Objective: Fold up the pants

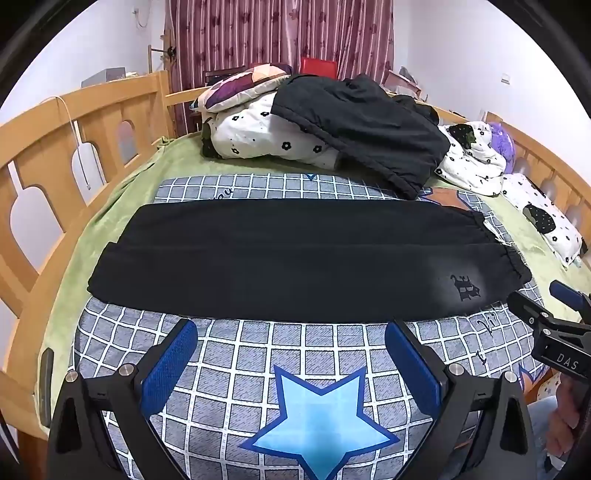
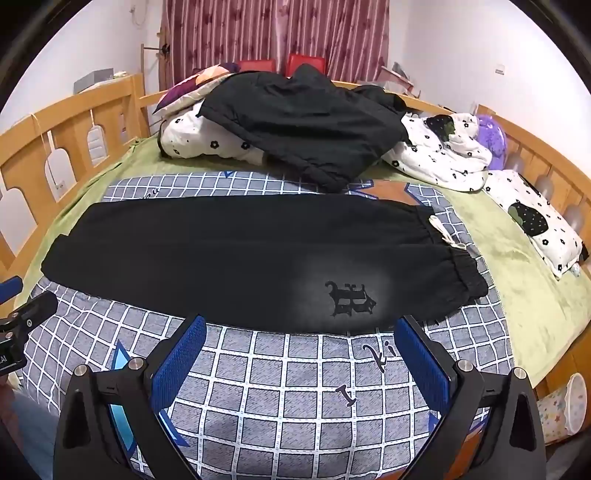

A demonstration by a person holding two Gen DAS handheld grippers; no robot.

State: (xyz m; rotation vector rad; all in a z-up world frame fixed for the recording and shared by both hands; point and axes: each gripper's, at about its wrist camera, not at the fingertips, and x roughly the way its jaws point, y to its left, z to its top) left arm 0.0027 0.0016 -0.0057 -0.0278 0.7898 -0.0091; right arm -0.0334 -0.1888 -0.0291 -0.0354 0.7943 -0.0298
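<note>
The black pants (image 1: 295,258) lay stretched sideways across the checked grey blanket (image 1: 236,369) on the bed, one leg folded over the other so that they made a long dark band, the elastic waistband (image 2: 454,258) bunched at the right end and the leg cuffs at the left. A dark gothic emblem (image 2: 349,299) showed on the cloth near the waist, and a white drawstring (image 2: 443,232) trailed out onto the blanket beside the waistband. The left gripper (image 1: 291,347) hovered over the near part of the blanket, its blue-padded jaws spread wide with nothing between them, the tips just short of the pants' near edge and above a pale blue star (image 1: 317,417) printed on the blanket. The right gripper (image 2: 301,339) hung likewise in front of the waist end, jaws wide apart and empty, its tips close to the hem below the emblem. Behind the pants a second black garment (image 1: 365,125) sprawled over a heap of white flowered bedding (image 1: 258,129), with more of the same bedding (image 2: 436,155) to the right. A green sheet (image 2: 517,266) covered the mattress under the blanket, a wooden bed rail (image 1: 74,122) ran round the sides, and a maroon curtain (image 1: 280,33) hung at the far wall.
</note>
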